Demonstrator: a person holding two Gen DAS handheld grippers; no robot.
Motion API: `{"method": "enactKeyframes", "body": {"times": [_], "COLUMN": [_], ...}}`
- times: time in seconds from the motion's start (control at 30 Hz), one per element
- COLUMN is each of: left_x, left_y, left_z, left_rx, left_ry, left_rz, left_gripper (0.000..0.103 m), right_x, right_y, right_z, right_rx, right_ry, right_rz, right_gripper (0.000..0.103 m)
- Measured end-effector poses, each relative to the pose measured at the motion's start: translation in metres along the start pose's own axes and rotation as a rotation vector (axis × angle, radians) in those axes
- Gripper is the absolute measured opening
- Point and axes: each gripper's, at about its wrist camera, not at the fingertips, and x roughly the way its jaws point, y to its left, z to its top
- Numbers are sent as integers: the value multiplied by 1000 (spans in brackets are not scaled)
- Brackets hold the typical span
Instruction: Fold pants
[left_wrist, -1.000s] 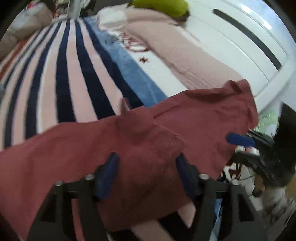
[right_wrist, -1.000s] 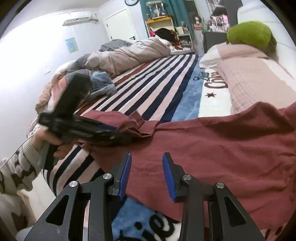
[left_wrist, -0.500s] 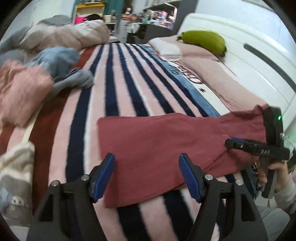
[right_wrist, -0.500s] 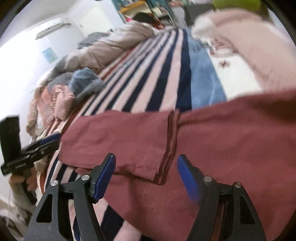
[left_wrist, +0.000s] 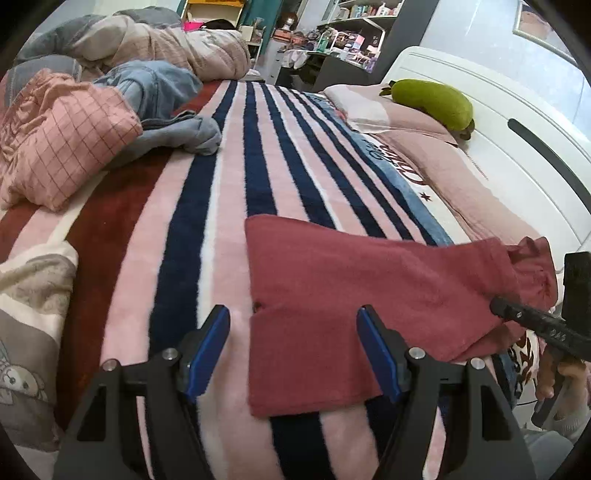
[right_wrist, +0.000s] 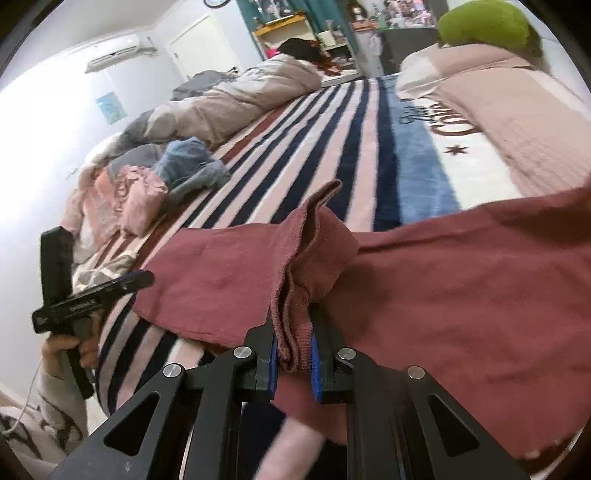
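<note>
Gripping pants (right_wrist: 461, 295) hem, right tongs (right_wrist: 293, 363).

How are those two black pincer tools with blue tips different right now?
The left gripper has its blue-padded fingers spread wide and holds nothing; the right gripper is clamped shut on a bunched edge of the dark red knit pants. The left hovers above the flat folded end; the right lifts the fabric. Both are black, hand-held tools.
</note>
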Motion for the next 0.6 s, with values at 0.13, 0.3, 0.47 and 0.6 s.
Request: {"method": "enactKeyframes", "body": {"times": [0.13, 0.3, 0.47, 0.6], "left_x": [-5, -10, -9, -7], "left_y": [-16, -52, -82, -99], "left_z": [6, 14, 21, 22], "left_rx": [16, 84, 123, 145], "left_ry": [-20, -73, -132, -155], "left_rz": [-18, -46, -12, 46], "left_gripper": [67, 68, 85, 89], "right_x": [17, -23, -98, -135], "right_y": [-3, -22, -70, -108], "right_z": [-12, -18, -27, -41], "right_rx": [-50, 3, 54, 78], "right_ry": [78, -24, -156, -211], "right_rz": [-163, -185, -383, -530], "right_gripper": [26, 50, 51, 64]}}
